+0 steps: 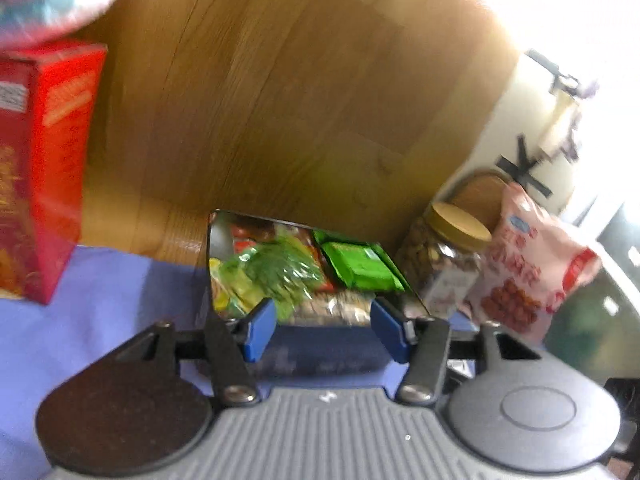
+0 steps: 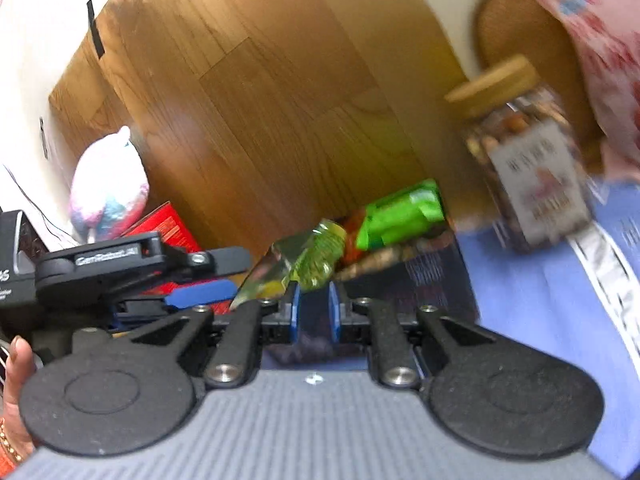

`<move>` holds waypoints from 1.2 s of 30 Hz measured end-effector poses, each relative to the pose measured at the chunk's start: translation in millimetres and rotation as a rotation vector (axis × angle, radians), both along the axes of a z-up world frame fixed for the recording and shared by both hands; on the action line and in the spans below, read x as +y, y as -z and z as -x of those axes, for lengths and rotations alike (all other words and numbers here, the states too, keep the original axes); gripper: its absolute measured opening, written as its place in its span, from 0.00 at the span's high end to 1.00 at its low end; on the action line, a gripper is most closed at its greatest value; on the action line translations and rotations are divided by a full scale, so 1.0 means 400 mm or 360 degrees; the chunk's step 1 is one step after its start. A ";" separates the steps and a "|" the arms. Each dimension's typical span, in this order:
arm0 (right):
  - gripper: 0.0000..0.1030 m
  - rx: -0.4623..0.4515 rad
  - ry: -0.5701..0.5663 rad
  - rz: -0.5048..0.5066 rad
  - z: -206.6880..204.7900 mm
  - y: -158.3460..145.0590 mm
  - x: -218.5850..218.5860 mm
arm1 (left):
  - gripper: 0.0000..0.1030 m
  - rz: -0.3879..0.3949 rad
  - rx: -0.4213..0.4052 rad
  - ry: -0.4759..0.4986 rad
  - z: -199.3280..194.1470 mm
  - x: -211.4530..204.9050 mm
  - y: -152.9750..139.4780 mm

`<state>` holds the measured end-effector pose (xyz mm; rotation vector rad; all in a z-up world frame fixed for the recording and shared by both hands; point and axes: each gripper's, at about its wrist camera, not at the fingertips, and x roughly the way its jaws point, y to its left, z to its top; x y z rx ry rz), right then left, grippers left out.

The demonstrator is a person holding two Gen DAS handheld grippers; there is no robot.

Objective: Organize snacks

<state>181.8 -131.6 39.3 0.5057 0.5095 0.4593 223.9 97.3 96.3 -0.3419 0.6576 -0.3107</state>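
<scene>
Blue tablecloth (image 1: 112,280) (wrinkled); wooden floor (image 1: 300,100) beyond; pale wall (image 2: 36,40)

Wooden floor (image 1: 304,92) spreads behind a blue tablecloth (image 1: 100,300); a pastel plush toy (image 2: 108,192) sits near the white wall (image 2: 36,40), black tape (image 2: 95,30) stuck there.

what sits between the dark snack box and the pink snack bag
A clear nut jar with a tan lid stands between dark box and pink bag, in the left wrist view.
</scene>
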 end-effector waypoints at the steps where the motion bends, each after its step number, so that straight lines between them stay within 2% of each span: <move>1: 0.79 0.0011 0.0022 -0.0017 0.022 0.005 -0.010 | 0.47 -0.0038 -0.0017 -0.0004 0.032 -0.010 -0.006; 6: 0.74 0.0022 0.0101 -0.0013 0.167 0.024 -0.050 | 0.46 -0.0192 -0.0035 -0.0035 0.188 -0.057 -0.007; 11: 0.71 -0.0005 0.0142 0.0063 0.285 0.018 -0.044 | 0.38 -0.0283 -0.0105 -0.0037 0.327 -0.093 -0.006; 14: 0.61 -0.0040 0.0172 0.0112 0.345 0.004 -0.052 | 0.22 -0.0384 -0.0218 -0.0047 0.402 -0.130 -0.022; 15: 0.54 -0.0044 0.0178 0.0121 0.362 0.001 -0.056 | 0.17 -0.0411 -0.0250 -0.0051 0.419 -0.139 -0.030; 16: 0.48 -0.0046 0.0185 0.0124 0.373 -0.001 -0.059 | 0.16 -0.0435 -0.0274 -0.0054 0.440 -0.151 -0.035; 17: 0.47 -0.0051 0.0191 0.0121 0.389 -0.003 -0.068 | 0.15 -0.0451 -0.0283 -0.0054 0.456 -0.160 -0.038; 20: 0.43 -0.0037 0.0196 0.0079 0.418 -0.002 -0.090 | 0.09 -0.0456 -0.0261 -0.0049 0.488 -0.175 -0.045; 24: 0.41 -0.0042 0.0195 0.0042 0.444 0.000 -0.102 | 0.00 -0.0525 -0.0264 -0.0065 0.524 -0.194 -0.045; 31: 0.40 -0.0035 0.0166 -0.0011 0.472 0.007 -0.109 | 0.00 -0.0621 -0.0216 -0.0095 0.553 -0.219 -0.034; 36: 0.36 -0.0038 0.0156 -0.0027 0.491 0.013 -0.109 | 0.00 -0.0744 -0.0170 -0.0157 0.552 -0.230 -0.016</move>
